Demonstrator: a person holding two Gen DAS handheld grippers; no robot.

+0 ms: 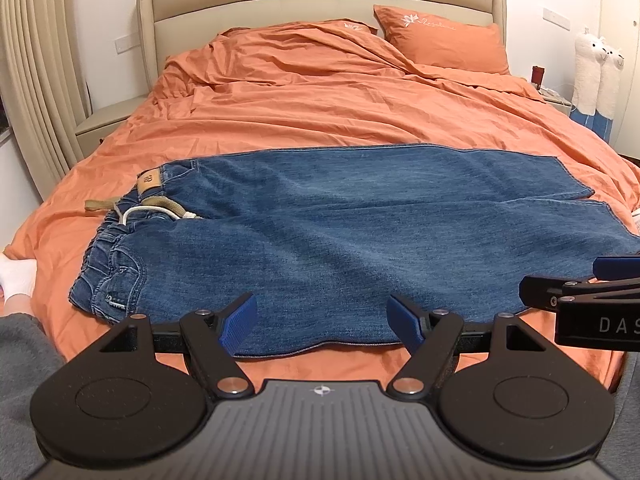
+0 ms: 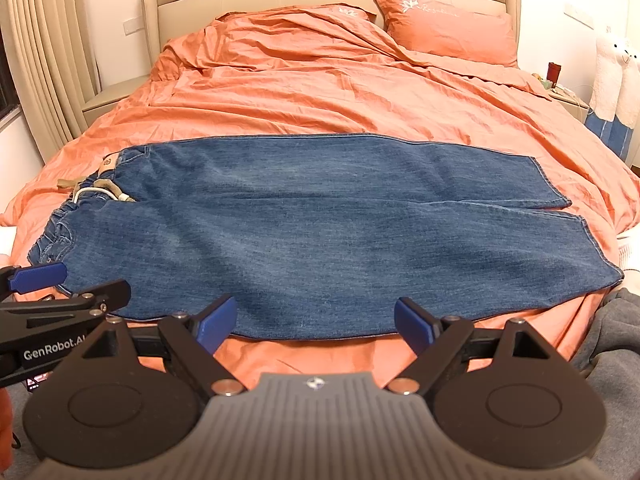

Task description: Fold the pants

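Blue jeans (image 1: 340, 248) lie flat across the orange bed, waistband with a tan belt (image 1: 160, 208) to the left, both leg hems to the right. They also show in the right wrist view (image 2: 312, 236). My left gripper (image 1: 322, 322) is open, hovering at the near edge of the jeans, empty. My right gripper (image 2: 314, 322) is open and empty, at the near edge further right. The right gripper's body shows at the right edge of the left wrist view (image 1: 592, 304). The left gripper's body shows at the left edge of the right wrist view (image 2: 52, 300).
The bed has an orange duvet (image 1: 320, 100), orange pillows (image 1: 444, 38) and a beige headboard (image 1: 280, 8). Bedside tables (image 1: 108, 120) stand on both sides. Plush alpacas (image 1: 600, 76) lean at the right wall. Curtains (image 1: 36, 80) hang at left. Grey clothing (image 2: 616, 328) lies near right.
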